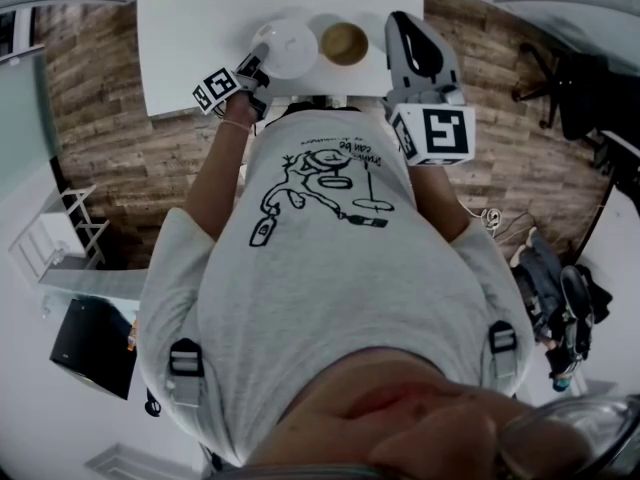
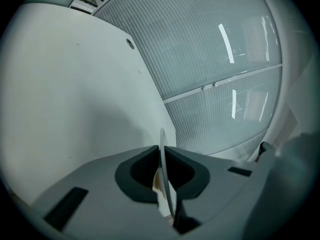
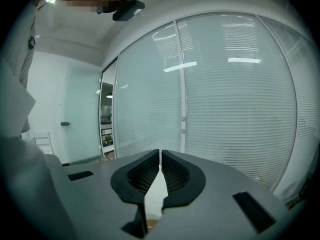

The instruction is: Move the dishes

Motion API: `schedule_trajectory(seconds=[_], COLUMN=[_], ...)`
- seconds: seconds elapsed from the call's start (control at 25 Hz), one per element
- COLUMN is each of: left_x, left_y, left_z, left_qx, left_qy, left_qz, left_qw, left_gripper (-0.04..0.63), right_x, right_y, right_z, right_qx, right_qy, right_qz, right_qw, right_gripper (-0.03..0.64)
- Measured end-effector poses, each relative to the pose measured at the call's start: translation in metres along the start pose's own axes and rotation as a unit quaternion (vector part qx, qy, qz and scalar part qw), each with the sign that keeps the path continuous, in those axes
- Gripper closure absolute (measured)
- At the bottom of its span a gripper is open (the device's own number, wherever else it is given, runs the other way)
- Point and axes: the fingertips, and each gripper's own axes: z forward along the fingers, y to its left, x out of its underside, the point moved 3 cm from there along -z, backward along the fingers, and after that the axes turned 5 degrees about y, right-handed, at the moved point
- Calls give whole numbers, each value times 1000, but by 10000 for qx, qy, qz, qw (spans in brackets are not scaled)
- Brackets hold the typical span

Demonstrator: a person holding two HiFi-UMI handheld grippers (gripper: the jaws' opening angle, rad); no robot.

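We take the white table (image 1: pixel 200 28) as our landmark. Over its near edge, the left gripper (image 1: pixel 258 66) is clamped on the rim of a white plate (image 1: pixel 288 44). In the left gripper view the thin rim runs straight between the closed jaws, with the table's top spreading away to the left. We cannot tell whether the plate rests on the table or hangs just above it. Just beside the plate, further right along the same near edge, a brown bowl (image 1: pixel 345 43) sits on the table, apart from both grippers. The right gripper (image 1: pixel 402 26) hovers above the table's near right corner, to the right of the bowl. Its jaws are pressed together with nothing between them. Beyond the table stands a glass wall with blinds (image 3: pixel 235 109), and a wood-plank floor (image 1: pixel 95 98) lies beside the table.
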Motion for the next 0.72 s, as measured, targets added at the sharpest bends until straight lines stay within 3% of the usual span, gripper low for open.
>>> schedule_trajectory(seconds=[0.72], left_x=[2], left_y=[35], left_z=[25], left_qx=[-323], left_qy=[103], left_qz=[-16], left_qw=[9994], left_gripper=[577], right_x=[-2], right_y=[4], right_z=[-2], right_qx=[-36], right_qy=[-6], right_qz=[-3], right_qw=[10000], right_gripper=[574])
